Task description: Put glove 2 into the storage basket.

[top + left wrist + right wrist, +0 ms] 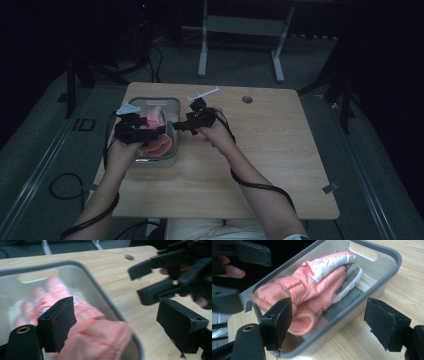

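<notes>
A grey plastic bin [176,104] stands on the left part of the wooden table. In it lie pink winter gloves [156,143] with white and grey panels, piled one on the other [312,282]. My left gripper [134,125] hovers over the bin's near left side, jaws wide apart above a glove's cuff [95,337], not touching it. Beside the bin's right rim [352,308] my right gripper [184,124] points at the bin, jaws spread wide with nothing between the pads. From the left gripper view, the right gripper [142,282] hangs over the bare wood.
A white syringe-like stick [203,93] lies on the table just behind the right hand. A round cable hole [247,99] sits at the back middle. The tabletop [280,145] stretches to the right. Cables trail off the front edge; a white frame stands beyond the table.
</notes>
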Tool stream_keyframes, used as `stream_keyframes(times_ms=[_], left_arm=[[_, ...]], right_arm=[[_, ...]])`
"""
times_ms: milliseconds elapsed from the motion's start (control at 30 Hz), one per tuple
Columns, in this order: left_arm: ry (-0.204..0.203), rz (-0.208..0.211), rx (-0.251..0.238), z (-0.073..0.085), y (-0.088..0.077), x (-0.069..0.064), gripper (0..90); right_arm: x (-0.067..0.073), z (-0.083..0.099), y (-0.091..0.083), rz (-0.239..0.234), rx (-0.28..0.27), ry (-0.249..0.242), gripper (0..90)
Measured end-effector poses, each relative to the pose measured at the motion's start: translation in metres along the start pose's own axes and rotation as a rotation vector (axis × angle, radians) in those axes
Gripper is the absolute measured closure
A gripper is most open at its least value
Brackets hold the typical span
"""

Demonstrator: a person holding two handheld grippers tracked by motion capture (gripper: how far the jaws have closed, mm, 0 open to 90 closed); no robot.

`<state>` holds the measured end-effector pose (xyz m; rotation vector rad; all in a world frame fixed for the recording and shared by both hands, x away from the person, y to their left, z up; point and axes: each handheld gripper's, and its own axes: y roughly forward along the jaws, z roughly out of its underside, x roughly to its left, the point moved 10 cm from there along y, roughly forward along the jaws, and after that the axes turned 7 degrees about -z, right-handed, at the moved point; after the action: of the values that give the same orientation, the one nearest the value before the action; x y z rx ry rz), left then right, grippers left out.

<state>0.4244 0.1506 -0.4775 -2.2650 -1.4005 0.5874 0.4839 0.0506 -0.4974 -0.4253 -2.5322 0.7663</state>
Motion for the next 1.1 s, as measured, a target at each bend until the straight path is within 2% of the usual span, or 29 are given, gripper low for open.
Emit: stream_keyframes(times_ms=[67, 200, 267, 300, 400, 633, 733, 867, 967, 1067, 1100], left_arm=[[0.005, 0.033, 0.004, 0.002, 0.001, -0.012, 14.9], [0.055, 0.043, 0.023, 0.007, 0.004, -0.032, 13.5], [0.064, 0.054, 0.039, 0.01, 0.005, -0.042, 6.4], [0.076, 0.053, 0.05, 0.012, 0.007, -0.045, 2.3], [0.121, 0.037, 0.047, 0.014, 0.01, -0.055, 1.6], [0.157, 0.119, 0.032, 0.019, 0.014, -0.087, 1.6], [0.161, 0.176, 0.032, 0.024, 0.018, -0.104, 1.6], [0.215, 0.215, 0.033, 0.033, 0.024, -0.122, 1.6], [0.241, 0.245, 0.037, 0.04, 0.028, -0.132, 1.6], [0.245, 0.261, 0.037, 0.043, 0.029, -0.137, 1.6], [0.261, 0.279, 0.034, 0.047, 0.03, -0.142, 1.6]], right_arm=[[-0.001, 0.004, -0.005, -0.002, 0.0, -0.011, 18.9], [-0.002, 0.013, -0.015, 0.006, 0.008, -0.036, 16.2], [-0.004, 0.016, -0.021, 0.014, 0.006, -0.046, 16.2], [-0.005, 0.018, -0.024, 0.018, 0.004, -0.046, 16.2], [-0.008, 0.023, -0.032, 0.033, 0.002, -0.055, 16.0], [-0.018, 0.041, -0.048, 0.05, 0.003, -0.082, 15.0], [-0.022, 0.05, -0.053, 0.059, 0.007, -0.096, 14.7], [-0.025, 0.062, -0.059, 0.067, 0.012, -0.107, 14.6], [-0.027, 0.072, -0.062, 0.071, 0.018, -0.112, 14.6], [-0.029, 0.078, -0.062, 0.076, 0.018, -0.12, 14.6], [-0.029, 0.081, -0.063, 0.077, 0.015, -0.124, 14.6]])
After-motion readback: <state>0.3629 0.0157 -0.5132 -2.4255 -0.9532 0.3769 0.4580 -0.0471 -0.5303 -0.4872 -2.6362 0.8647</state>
